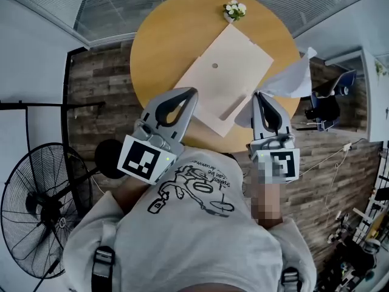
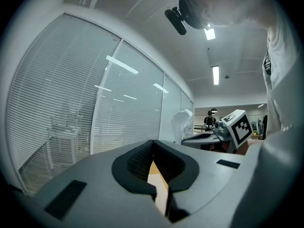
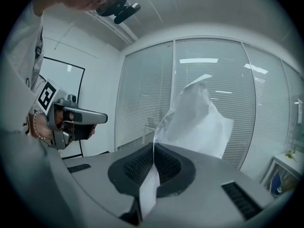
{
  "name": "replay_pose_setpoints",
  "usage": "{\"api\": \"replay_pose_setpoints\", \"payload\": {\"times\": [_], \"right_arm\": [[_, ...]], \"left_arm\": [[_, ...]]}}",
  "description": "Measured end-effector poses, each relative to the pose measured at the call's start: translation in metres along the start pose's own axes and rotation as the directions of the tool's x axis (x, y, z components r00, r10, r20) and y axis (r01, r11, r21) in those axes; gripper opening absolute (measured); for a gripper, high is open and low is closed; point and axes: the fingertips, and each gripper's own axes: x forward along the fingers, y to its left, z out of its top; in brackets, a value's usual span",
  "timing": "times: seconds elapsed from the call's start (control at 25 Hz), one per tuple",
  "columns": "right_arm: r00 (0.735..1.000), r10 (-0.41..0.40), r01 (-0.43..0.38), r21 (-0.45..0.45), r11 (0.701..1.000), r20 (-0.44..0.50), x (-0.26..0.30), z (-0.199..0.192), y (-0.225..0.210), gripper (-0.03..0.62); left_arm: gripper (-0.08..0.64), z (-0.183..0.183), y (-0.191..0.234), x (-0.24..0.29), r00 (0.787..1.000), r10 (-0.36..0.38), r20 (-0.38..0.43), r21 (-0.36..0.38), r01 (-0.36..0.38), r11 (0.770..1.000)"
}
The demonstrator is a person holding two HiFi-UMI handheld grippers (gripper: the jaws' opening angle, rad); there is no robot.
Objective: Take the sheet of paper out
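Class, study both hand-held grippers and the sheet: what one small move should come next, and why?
Probably carry the sheet of paper to the right, away from the envelope. The right hand-held gripper is shut on the sheet, while the left hand-held gripper clamps the envelope's edge. Whether the sheet is fully clear is hard to tell.

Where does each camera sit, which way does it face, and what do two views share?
Head view: on the person's head, facing steeply down at the table and envelope; shows the shirt, the left gripper and right gripper.
Left gripper view: on the left gripper, facing along its jaws, shut on the envelope's edge, toward blinds; shirt at right.
Right gripper view: on the right gripper, facing along jaws shut on the sheet of paper; the hand on the left gripper shows.
Shared: each gripper view shows the other gripper.
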Motion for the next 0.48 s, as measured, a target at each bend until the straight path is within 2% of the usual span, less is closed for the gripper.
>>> {"api": "replay_pose_setpoints", "payload": {"times": [0.16,0.36,0.48], "right_arm": [[1.0,-0.007,0.007,-0.02,1.0,0.015,-0.008,0.009,0.002,0.011],[0.999,-0.009,0.01,-0.028,1.0,0.03,-0.019,0.02,0.008,0.011],[0.999,-0.006,0.007,-0.031,0.999,0.038,-0.022,0.027,0.01,0.011]], "left_arm": [[0.02,-0.008,-0.001,-0.001,0.999,-0.001,-0.048,0.016,0.002,1.0],[0.02,0.002,-0.004,0.0,1.0,-0.003,-0.001,0.005,0.003,1.0],[0.021,0.001,-0.003,0.002,1.0,-0.003,-0.004,0.005,0.003,1.0]]}}
